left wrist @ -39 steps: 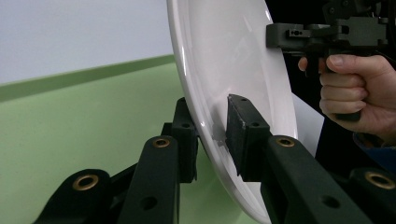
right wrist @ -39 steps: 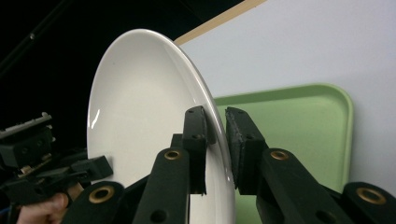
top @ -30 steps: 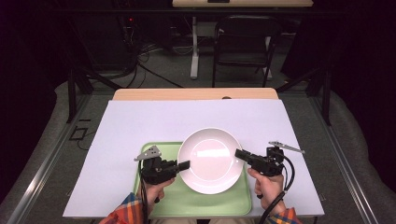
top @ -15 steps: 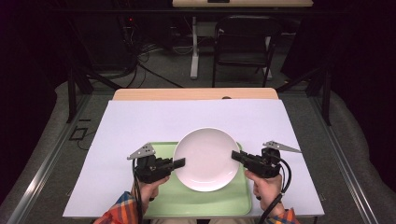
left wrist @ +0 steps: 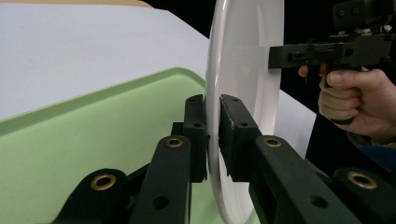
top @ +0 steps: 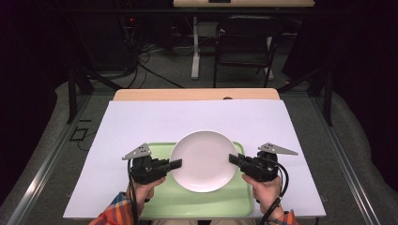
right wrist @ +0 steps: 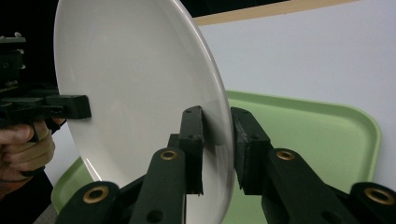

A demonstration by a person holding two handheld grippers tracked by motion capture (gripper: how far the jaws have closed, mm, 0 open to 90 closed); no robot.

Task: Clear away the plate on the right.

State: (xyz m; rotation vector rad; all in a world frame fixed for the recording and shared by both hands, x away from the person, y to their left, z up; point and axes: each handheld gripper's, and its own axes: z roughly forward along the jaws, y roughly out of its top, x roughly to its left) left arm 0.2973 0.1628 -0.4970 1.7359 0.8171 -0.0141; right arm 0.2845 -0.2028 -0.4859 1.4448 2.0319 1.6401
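White, round and glossy — plate (top: 203, 159) with shallow raised rim, bare.

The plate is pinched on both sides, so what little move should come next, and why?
Probably a small, even lift with both hands together. The left gripper and right gripper each have their jaws shut on opposite edges of the white plate, which sits just over the green tray. Level lifting keeps the rim from slipping out of either grip.
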